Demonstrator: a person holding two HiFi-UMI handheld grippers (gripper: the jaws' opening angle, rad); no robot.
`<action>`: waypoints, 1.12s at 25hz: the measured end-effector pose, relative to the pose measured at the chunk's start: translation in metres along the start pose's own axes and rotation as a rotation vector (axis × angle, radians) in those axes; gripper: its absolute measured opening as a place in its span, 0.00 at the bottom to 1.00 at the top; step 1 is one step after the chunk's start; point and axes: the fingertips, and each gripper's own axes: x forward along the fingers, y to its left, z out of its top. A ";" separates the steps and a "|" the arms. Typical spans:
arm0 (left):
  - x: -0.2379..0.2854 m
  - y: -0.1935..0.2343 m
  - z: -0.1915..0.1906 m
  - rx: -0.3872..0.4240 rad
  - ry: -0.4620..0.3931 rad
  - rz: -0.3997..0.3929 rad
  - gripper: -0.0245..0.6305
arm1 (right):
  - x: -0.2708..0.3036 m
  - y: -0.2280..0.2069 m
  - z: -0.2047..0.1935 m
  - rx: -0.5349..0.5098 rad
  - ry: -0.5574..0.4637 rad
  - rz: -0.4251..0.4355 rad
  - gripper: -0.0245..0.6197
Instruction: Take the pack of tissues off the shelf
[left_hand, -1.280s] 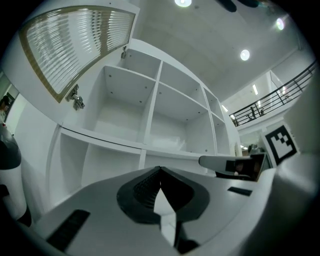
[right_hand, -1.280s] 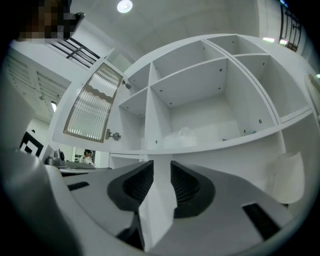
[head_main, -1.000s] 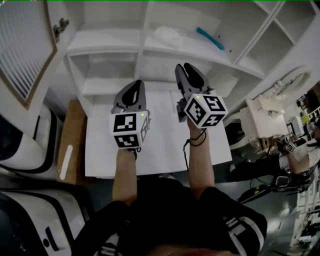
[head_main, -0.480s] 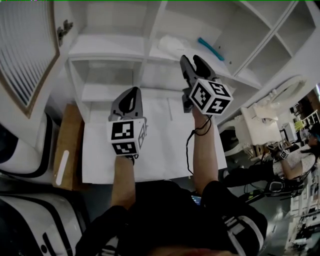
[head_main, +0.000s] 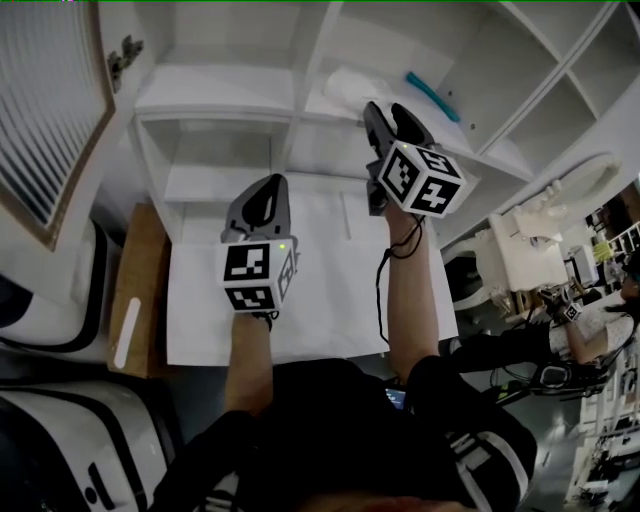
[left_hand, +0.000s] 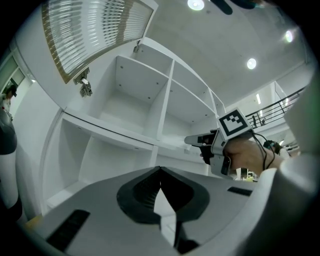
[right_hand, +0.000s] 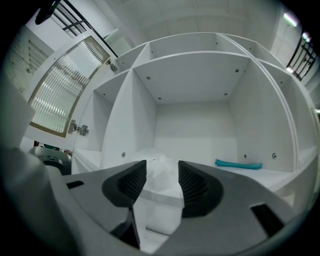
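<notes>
White tissue pack (head_main: 345, 85) on shelf (right_hand: 260, 173), ungripped, ahead of right gripper (right_hand: 162, 171), jaws just opened; left gripper (left_hand: 160, 171) closed.

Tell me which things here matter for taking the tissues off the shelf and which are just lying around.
For the job: pack of tissues on the shelf; right gripper, jaws just opened wide, pack ahead of them, not gripped.
Lying about: teal object on the same shelf; left gripper, shut and empty; ribbed cabinet door.
</notes>
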 end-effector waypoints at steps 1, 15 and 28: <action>0.000 0.000 0.000 -0.003 0.000 0.000 0.06 | 0.002 0.000 0.000 -0.008 0.006 -0.002 0.35; -0.005 0.005 0.000 -0.007 0.003 0.007 0.06 | -0.002 0.008 -0.007 -0.054 0.014 -0.007 0.09; -0.012 -0.016 -0.003 -0.010 0.014 -0.034 0.06 | -0.060 0.029 0.009 0.081 -0.157 0.086 0.07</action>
